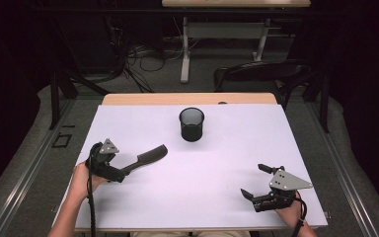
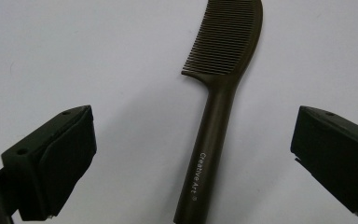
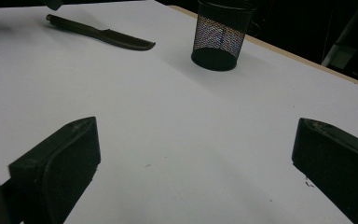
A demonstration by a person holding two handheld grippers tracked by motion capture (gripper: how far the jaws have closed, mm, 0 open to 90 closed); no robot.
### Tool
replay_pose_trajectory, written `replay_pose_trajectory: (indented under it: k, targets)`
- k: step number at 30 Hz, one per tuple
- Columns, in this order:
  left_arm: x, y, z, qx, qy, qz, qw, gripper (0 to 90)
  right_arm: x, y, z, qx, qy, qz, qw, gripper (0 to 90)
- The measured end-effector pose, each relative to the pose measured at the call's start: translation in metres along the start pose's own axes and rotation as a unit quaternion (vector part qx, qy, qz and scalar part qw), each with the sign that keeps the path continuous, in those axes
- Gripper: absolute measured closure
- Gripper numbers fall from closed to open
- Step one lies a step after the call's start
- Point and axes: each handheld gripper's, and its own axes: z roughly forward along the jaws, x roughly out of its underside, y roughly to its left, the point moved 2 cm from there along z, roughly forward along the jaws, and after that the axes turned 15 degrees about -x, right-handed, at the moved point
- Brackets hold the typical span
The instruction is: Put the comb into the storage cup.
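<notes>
- White rectangular table top (image 1: 192, 187) — the work surface; the step in hand is judged to be picking up the comb, presumably for the cup.
- Black wire-mesh cylindrical pen cup (image 1: 191, 124) — upright at the far middle of the table, well apart from both grippers; what its interior shows looks empty.
- Dark brown plastic comb with a long handle (image 2: 214, 121) — flat on the table at the near left, teeth pointing away towards the cup.
- Left gripper (image 2: 193, 154) — jaws spread wide, straddling the handle without touching; a sound grasp would centre on the handle, then close squarely.
- Right gripper (image 1: 259, 182) — jaws apart, gripping nothing, at the near right.
</notes>
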Motion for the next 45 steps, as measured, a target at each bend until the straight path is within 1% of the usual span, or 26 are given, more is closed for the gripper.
replay_pose_trajectory:
  k: [4, 14, 22, 25, 27, 33, 36, 38, 40, 42, 45]
  targets:
    - [-0.002, -0.002, 0.000, 0.001, 0.003, 0.007, 1.0000, 0.2, 0.000, 0.000, 0.000, 0.000, 0.000, 0.000, 1.0000, 0.6]
    - [-0.003, -0.001, 0.000, 0.005, 0.006, 0.010, 0.9999, 0.2, 0.000, 0.000, 0.000, 0.000, 0.002, 0.000, 1.0000, 0.5]
    - [-0.005, -0.004, 0.002, 0.010, 0.019, 0.024, 0.9995, 0.0, 0.000, 0.000, 0.001, 0.000, 0.001, 0.000, 1.0000, 0.6]
    - [-0.007, -0.006, 0.003, 0.014, 0.026, 0.034, 0.9990, 0.0, 0.000, 0.001, 0.001, -0.001, 0.001, 0.003, 1.0000, 0.6]
    - [-0.008, -0.007, 0.004, 0.015, 0.030, 0.037, 0.9987, 0.0, 0.000, 0.000, 0.001, -0.002, 0.001, 0.003, 1.0000, 0.6]
    - [-0.012, -0.009, 0.006, 0.020, 0.041, 0.057, 0.9973, 0.0, 0.000, 0.000, 0.001, -0.001, 0.001, 0.001, 1.0000, 0.6]
    - [-0.014, -0.010, 0.006, 0.020, 0.043, 0.063, 0.9969, 0.0, 0.000, 0.000, 0.001, -0.001, 0.001, 0.001, 1.0000, 0.6]
    - [-0.015, -0.010, 0.006, 0.025, 0.045, 0.064, 0.9966, 0.0, 0.000, 0.000, 0.001, -0.001, -0.001, 0.002, 1.0000, 0.6]
    - [-0.018, -0.011, 0.006, 0.029, 0.051, 0.074, 0.9956, 0.0, 0.000, 0.000, 0.001, -0.002, 0.001, 0.001, 1.0000, 0.6]
    - [-0.020, -0.012, 0.005, 0.032, 0.051, 0.081, 0.9949, 0.0, 0.000, 0.000, 0.001, -0.004, 0.003, 0.003, 1.0000, 0.6]
    - [-0.023, -0.013, 0.006, 0.037, 0.055, 0.088, 0.9939, 0.0, 0.000, 0.000, 0.002, -0.004, 0.001, 0.001, 1.0000, 0.6]
